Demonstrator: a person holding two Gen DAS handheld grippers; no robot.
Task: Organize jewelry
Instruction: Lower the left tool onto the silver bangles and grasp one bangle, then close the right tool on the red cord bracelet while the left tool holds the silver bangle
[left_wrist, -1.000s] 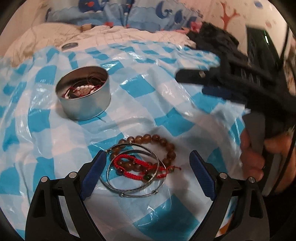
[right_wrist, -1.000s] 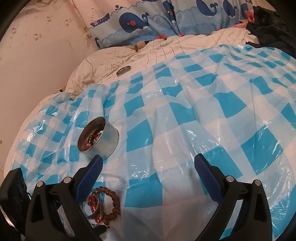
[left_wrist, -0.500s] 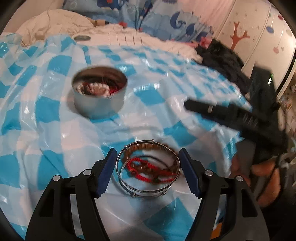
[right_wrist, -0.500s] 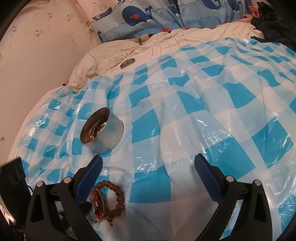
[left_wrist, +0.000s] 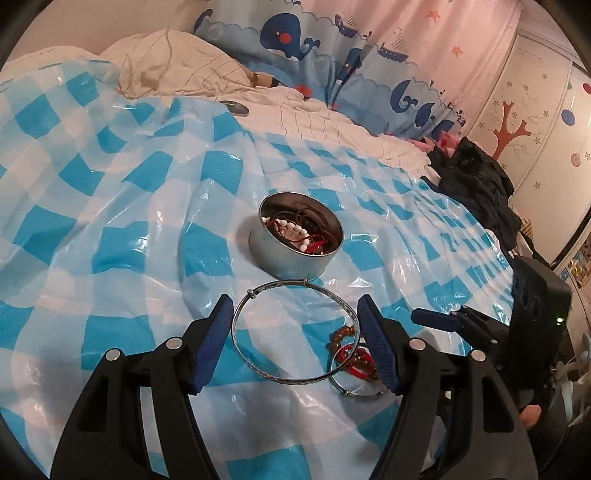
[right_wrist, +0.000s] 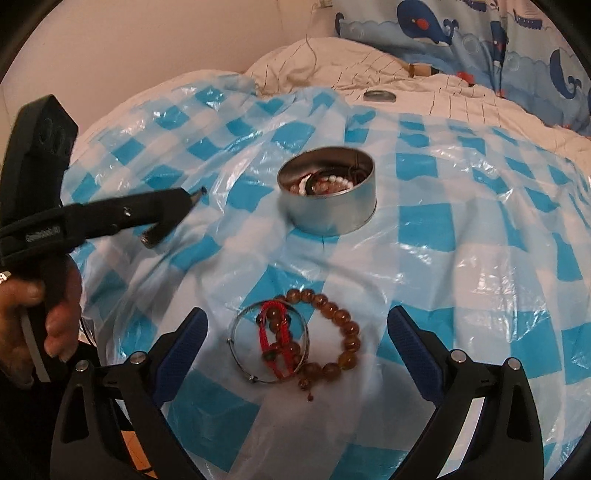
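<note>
My left gripper (left_wrist: 295, 317) is shut on a large silver bangle (left_wrist: 295, 334) and holds it above the blue-checked plastic sheet (left_wrist: 129, 258), just before the round metal tin (left_wrist: 295, 240) of jewelry. On the sheet lie a second silver bangle (right_wrist: 269, 341), a red cord bracelet (right_wrist: 275, 341) and a brown bead bracelet (right_wrist: 328, 332). My right gripper (right_wrist: 297, 336) is open, its jaws wide apart on either side of that pile. The tin also shows in the right wrist view (right_wrist: 327, 194), beyond the pile. The left gripper shows at the left of the right wrist view (right_wrist: 173, 214).
The sheet covers a bed with a white quilt (left_wrist: 332, 114) and whale-print bedding (left_wrist: 295, 40). A small round lid (left_wrist: 233, 107) lies on the quilt. Dark clothes (left_wrist: 476, 184) are heaped at the right, by a wardrobe (left_wrist: 535, 110).
My left gripper closed on the large bangle and lifted it off the pile toward the tin. My right gripper moved in over the remaining bracelets.
</note>
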